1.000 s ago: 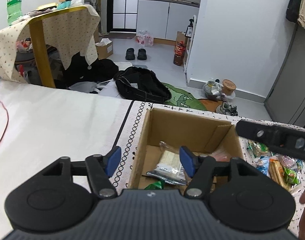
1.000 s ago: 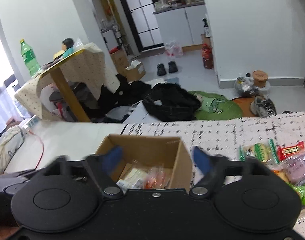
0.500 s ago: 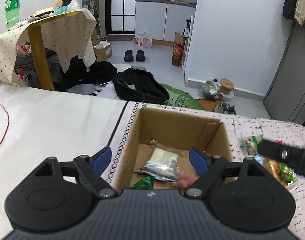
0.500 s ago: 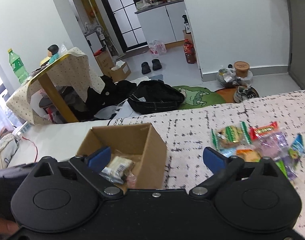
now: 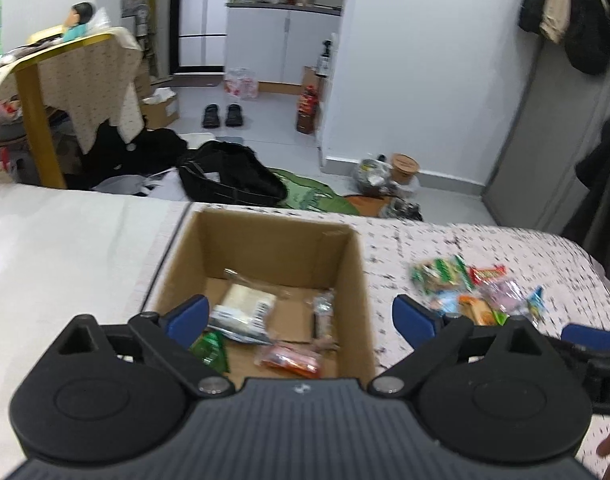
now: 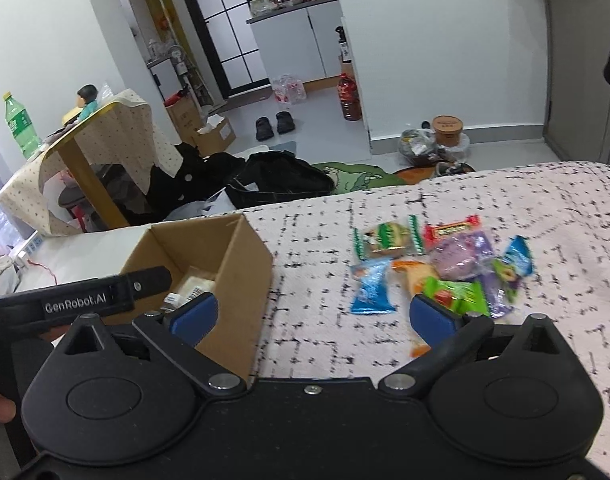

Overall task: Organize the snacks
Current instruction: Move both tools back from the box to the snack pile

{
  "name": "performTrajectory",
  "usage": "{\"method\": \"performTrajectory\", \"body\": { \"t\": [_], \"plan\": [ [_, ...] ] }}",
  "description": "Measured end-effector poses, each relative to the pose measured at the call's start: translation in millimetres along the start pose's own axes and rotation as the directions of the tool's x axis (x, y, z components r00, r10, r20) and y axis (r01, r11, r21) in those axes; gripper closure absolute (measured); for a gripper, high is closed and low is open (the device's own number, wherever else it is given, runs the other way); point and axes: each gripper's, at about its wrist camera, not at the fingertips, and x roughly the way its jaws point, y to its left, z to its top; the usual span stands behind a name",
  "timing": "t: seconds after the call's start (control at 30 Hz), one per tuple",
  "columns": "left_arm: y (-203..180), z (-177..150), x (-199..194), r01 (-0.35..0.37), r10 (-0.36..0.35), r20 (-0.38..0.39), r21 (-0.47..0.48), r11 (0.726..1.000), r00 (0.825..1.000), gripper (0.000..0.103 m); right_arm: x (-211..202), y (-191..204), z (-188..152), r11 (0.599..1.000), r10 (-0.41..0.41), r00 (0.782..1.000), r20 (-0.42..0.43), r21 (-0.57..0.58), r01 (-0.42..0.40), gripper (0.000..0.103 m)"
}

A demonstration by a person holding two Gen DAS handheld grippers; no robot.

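An open cardboard box [image 5: 357,264] stands on the patterned cloth and holds several snack packets, among them a white pack [image 5: 245,308] and an orange one [image 5: 291,358]. It also shows in the right wrist view [image 6: 241,280]. A pile of loose snacks [image 6: 437,268] lies to the right of the box; it also shows in the left wrist view [image 5: 473,292]. My left gripper [image 5: 301,316] is open and empty above the box's near side. My right gripper [image 6: 313,314] is open and empty, between the box and the pile.
The cloth-covered surface [image 6: 545,220] ends at a far edge, beyond which lie a black bag [image 5: 229,180], shoes [image 5: 223,114] and a draped table [image 5: 65,76]. A white surface [image 5: 65,240] lies left of the box.
Both grippers have opened wider. The left gripper has let an orange packet fall into the box. The right gripper has swung right, from over the box towards the snack pile.
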Motion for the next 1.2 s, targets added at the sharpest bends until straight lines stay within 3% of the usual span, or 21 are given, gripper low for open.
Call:
{"method": "performTrajectory", "body": {
  "t": [0.67, 1.03, 1.13, 1.2],
  "plan": [
    [-72.2, -7.0, 3.4, 0.178, -0.172, -0.055, 0.129, 0.976, 0.984, 0.001, -26.9, -68.7, -12.4, 0.985, -0.143, 0.99, 0.007, 0.103, 0.141, 0.0],
    [-95.8, -3.9, 18.5, 0.226, -0.216, -0.074, 0.178, 0.958, 0.973, 0.004, -23.2, -93.7, -15.3, 0.976, -0.146, 0.989, -0.032, 0.161, 0.149, 0.0],
    [-100.3, -3.4, 25.1, 0.238, -0.226, -0.084, 0.176, 0.955, 0.97, 0.011, -20.8, -99.8, -16.4, 0.973, -0.135, 0.99, -0.038, 0.182, 0.139, 0.008],
    [-102.3, -3.0, 29.4, 0.238, -0.225, -0.093, 0.165, 0.957, 0.97, 0.014, -16.8, -102.3, -16.2, 0.973, -0.127, 0.99, -0.053, 0.188, 0.135, 0.018]
  ]
}}
